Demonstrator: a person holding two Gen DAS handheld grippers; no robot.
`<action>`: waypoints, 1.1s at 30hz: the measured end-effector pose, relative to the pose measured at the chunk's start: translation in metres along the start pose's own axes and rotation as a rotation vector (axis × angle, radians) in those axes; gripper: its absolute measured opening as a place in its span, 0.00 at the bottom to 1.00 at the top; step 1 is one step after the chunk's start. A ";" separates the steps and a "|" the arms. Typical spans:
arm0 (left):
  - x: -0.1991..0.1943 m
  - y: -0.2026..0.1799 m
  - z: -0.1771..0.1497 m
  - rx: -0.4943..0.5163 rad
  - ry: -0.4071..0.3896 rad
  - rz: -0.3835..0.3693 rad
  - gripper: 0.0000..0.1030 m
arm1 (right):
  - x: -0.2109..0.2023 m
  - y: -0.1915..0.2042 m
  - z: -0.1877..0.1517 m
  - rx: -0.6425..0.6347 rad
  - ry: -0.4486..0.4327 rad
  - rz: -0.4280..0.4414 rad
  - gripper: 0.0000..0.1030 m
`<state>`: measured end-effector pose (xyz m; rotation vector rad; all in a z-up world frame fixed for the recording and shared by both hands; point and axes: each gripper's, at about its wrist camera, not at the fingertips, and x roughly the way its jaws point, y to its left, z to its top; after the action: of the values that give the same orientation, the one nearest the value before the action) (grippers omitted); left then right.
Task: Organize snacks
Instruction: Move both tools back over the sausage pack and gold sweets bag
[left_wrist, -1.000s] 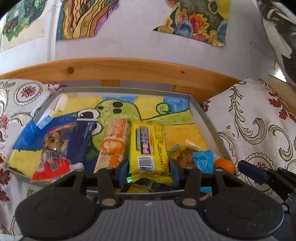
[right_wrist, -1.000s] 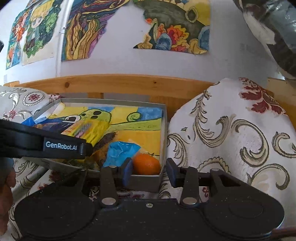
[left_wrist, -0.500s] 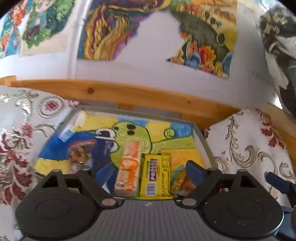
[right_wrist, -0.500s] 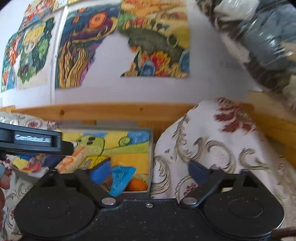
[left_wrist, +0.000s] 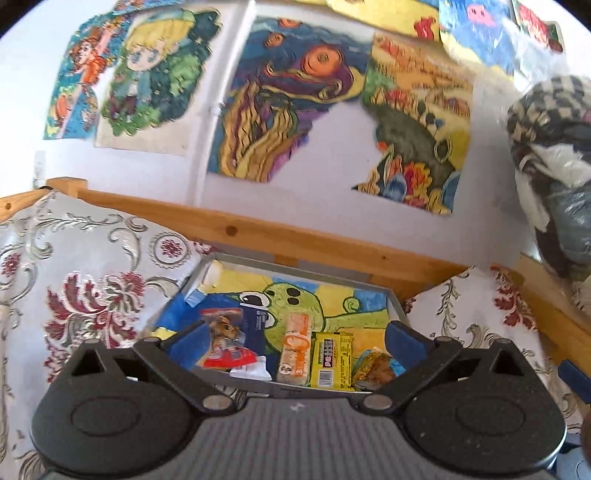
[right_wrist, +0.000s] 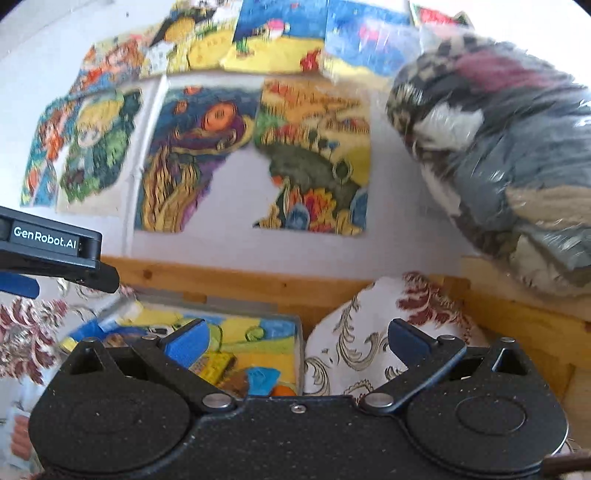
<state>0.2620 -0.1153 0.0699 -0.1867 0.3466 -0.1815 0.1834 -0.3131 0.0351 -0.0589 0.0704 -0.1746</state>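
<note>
My left gripper (left_wrist: 293, 338) has its jaws spread wide with nothing between them, hanging above the near rim of the grey tray (left_wrist: 397, 308), and my right gripper (right_wrist: 297, 341) is just as wide and just as empty, off the tray's right edge, half over the patterned cushion (right_wrist: 369, 332) there. Counting what lies in the tray from my left camera: one red and blue snack packet (left_wrist: 227, 341) near the left side, one orange wafer bar (left_wrist: 295, 350) beside it toward the middle, one yellow bar with a barcode (left_wrist: 330, 360) touching the wafer bar's right side, and one brown crinkled packet (left_wrist: 373, 369) at the near right corner. From my right camera I also make out one light blue wrapper (right_wrist: 263, 378) and one orange fruit (right_wrist: 282, 390) in that same near right corner, partly hidden behind my own body. That makes six things, all crowded along the tray's near edge. The far half of the tray, where the green cartoon drawing (left_wrist: 295, 302) lines the bottom, is open floor with room to set things down. A wooden rail (left_wrist: 258, 236) runs behind the far rim, and a second patterned cushion (left_wrist: 92, 273) presses up to the left edge, so both sides are hemmed in by soft fabric. In my right camera the left gripper's black arm reaches in from the left border, above the tray's left side.
</note>
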 end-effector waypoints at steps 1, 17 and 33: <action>-0.007 0.002 0.000 -0.007 -0.007 -0.001 0.99 | -0.008 0.001 0.001 0.002 -0.011 -0.003 0.99; -0.088 0.044 -0.047 0.022 -0.068 0.075 0.99 | -0.092 0.032 -0.018 0.009 0.040 0.064 0.99; -0.119 0.107 -0.109 0.055 0.060 0.251 0.99 | -0.096 0.062 -0.051 0.083 0.328 0.172 0.99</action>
<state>0.1292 -0.0038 -0.0155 -0.0820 0.4206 0.0513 0.0957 -0.2381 -0.0130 0.0591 0.3939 -0.0136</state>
